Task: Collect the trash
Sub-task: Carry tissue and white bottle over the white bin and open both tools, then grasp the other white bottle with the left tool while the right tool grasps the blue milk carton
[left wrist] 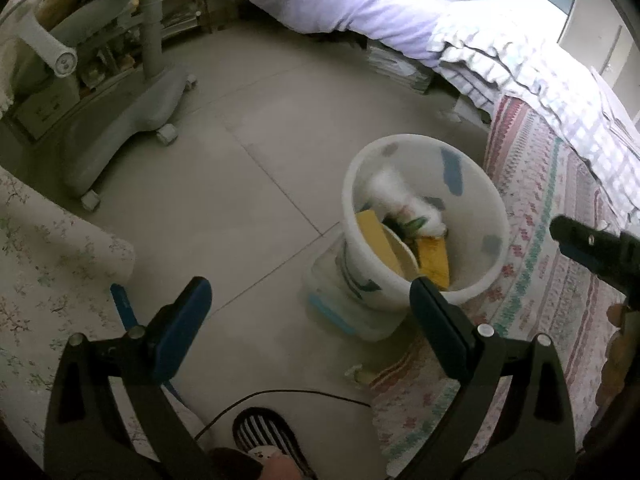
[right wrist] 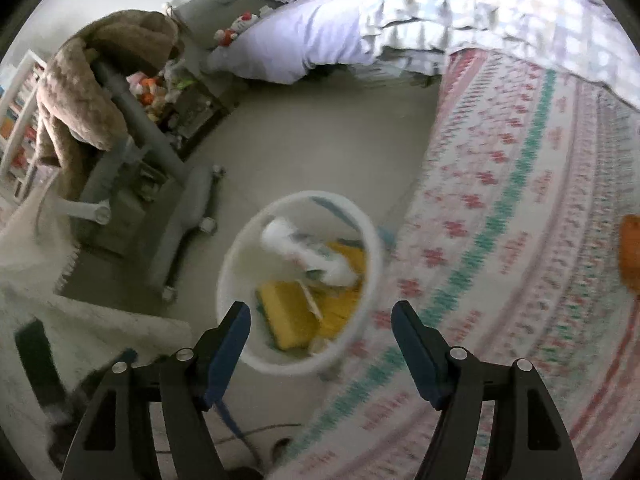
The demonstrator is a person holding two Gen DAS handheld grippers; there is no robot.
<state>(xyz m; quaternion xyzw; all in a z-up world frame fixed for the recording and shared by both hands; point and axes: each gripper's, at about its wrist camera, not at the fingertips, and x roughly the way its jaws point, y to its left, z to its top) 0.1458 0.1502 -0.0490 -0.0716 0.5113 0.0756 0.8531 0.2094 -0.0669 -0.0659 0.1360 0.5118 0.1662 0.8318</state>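
Observation:
A white plastic bin (left wrist: pixel 486 204) stands on the tiled floor at the edge of a patterned rug; it also shows in the right wrist view (right wrist: pixel 236 248). Inside lie yellow cartons (left wrist: pixel 434 262) (right wrist: pixel 286 316) and a blurred white wrapper (left wrist: pixel 394 192) (right wrist: pixel 308 250) that looks to be dropping in. My left gripper (left wrist: pixel 310 300) is open and empty, just in front of the bin. My right gripper (right wrist: pixel 320 320) is open and empty, right above the bin's near rim; its finger (left wrist: pixel 580 242) shows at the right in the left wrist view.
A patterned rug (right wrist: pixel 500 240) covers the floor right of the bin. A bed with purple sheet and checked quilt (left wrist: pixel 400 12) lies behind. A grey wheeled chair base (left wrist: pixel 120 128) stands left. An orange item (right wrist: pixel 630 252) lies on the rug. A cable (left wrist: pixel 280 394) and slipper (left wrist: pixel 264 434) lie near.

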